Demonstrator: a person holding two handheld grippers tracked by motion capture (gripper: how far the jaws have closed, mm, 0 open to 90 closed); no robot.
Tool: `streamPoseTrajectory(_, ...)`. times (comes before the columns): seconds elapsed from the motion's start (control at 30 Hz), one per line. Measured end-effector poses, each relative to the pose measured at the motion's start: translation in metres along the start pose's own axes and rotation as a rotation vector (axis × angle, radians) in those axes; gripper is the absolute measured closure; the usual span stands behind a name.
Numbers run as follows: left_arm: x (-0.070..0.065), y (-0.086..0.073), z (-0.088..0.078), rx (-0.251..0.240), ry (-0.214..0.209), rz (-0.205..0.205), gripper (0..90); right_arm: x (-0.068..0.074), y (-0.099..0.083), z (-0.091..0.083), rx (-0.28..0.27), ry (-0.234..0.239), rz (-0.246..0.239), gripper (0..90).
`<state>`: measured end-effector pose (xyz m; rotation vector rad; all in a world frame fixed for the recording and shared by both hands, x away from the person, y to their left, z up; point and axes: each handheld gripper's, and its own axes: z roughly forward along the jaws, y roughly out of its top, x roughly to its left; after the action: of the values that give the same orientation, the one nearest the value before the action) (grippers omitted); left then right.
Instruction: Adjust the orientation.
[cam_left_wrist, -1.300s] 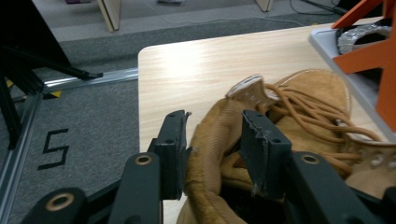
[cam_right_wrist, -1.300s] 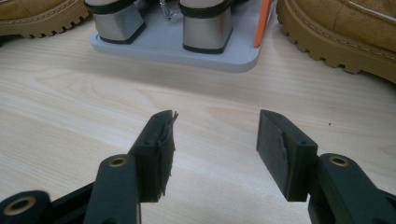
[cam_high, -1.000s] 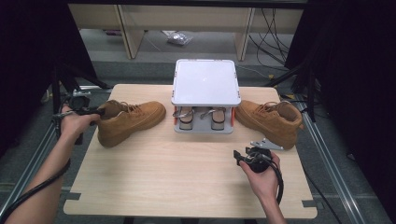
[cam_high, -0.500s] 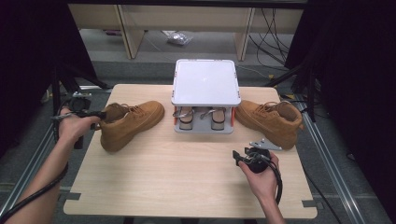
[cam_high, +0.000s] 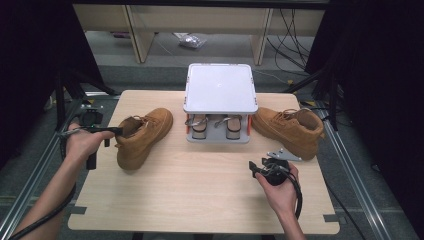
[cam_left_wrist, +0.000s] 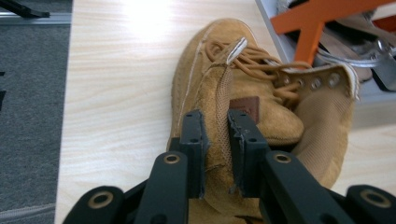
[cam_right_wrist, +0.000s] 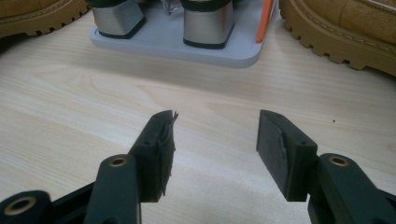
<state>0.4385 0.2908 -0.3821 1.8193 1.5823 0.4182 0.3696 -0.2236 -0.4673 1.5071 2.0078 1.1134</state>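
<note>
2 tan suede work boots flank a small white 2-tier shoe rack (cam_high: 220, 90) on a pale wooden table (cam_high: 200, 200), as a person works with tongs in each hand. The left tongs (cam_left_wrist: 215, 135) are clamped on the mesh-lined rear collar of the left boot (cam_high: 142, 135), their jaws having just closed onto it, the thin wall of the ankle opening pinched between the 2 black pads. That boot sits at about 9 o'clock from the rack, toe angled toward it, and it appears tipped slightly by the pull; gripping the collar gives a firm handle on a soft, bulky shoe, probably to carry it to the rack. Its tan laces (cam_left_wrist: 252, 58) lie loosely knotted over the tongue, clear of the jaws.

The right tongs (cam_high: 263, 167) wait at roughly 5 o'clock from the rack, jaws apart with nothing between them, resting low over bare wood and aimed at the rack's lower shelf. The right boot (cam_high: 292, 127) stands at 3 o'clock, toe toward the rack, untouched. A pair of block-heeled sandals (cam_high: 212, 125) already occupies the lower tier, which suggests the flat white top is the place left for the boots.
</note>
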Motion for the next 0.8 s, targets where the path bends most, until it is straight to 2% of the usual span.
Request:
streamPoseTrajectory(0.03,-0.002,-0.002,0.001,-0.020,-0.006,-0.006,76.4,0.000,0.000,0.000,0.001,0.000,0.000,47.2)
streamPoseTrajectory(0.07,-0.002,-0.002,-0.001,-0.001,-0.007,0.007,76.3,0.000,0.000,0.000,-0.001,-0.003,-0.002,47.2)
streamPoseTrajectory(0.1,-0.003,-0.003,-0.001,-0.007,-0.010,-0.005,76.3,0.000,0.000,0.000,0.001,-0.003,-0.001,47.2)
streamPoseTrajectory(0.17,-0.005,-0.006,-0.001,0.010,-0.014,0.004,76.1,0.000,0.000,0.000,0.001,0.002,-0.001,47.3)
streamPoseTrajectory(0.23,-0.008,-0.010,-0.001,-0.002,-0.032,-0.012,75.7,0.000,-0.001,0.001,-0.005,-0.007,-0.009,47.3)
streamPoseTrajectory(0.3,-0.011,-0.012,-0.002,0.017,-0.057,-0.017,75.1,0.001,0.000,0.001,-0.003,-0.006,-0.006,47.3)
streamPoseTrajectory(0.33,-0.013,-0.013,-0.002,0.024,-0.062,-0.013,74.8,0.001,0.000,0.002,-0.005,0.009,-0.006,47.2)
streamPoseTrajectory(0.5,-0.023,-0.020,-0.002,0.032,-0.089,0.011,73.2,0.003,0.000,0.001,0.006,0.008,-0.001,47.3)
streamPoseTrajectory(0.63,-0.027,-0.024,-0.002,0.013,-0.082,0.025,71.8,0.003,-0.001,0.001,0.005,0.004,-0.005,47.2)
streamPoseTrajectory(0.67,-0.029,-0.026,-0.002,-0.004,-0.073,0.030,71.4,0.007,-0.001,-0.001,0.024,-0.003,0.029,47.1)
streamPoseTrajectory(0.7,-0.030,-0.026,-0.003,-0.006,-0.072,0.036,70.9,0.003,-0.001,0.000,0.014,-0.002,-0.009,47.0)
streamPoseTrajectory(0.8,-0.031,-0.027,-0.004,-0.009,-0.082,0.037,69.4,0.003,-0.001,0.002,0.014,-0.003,-0.010,46.8)
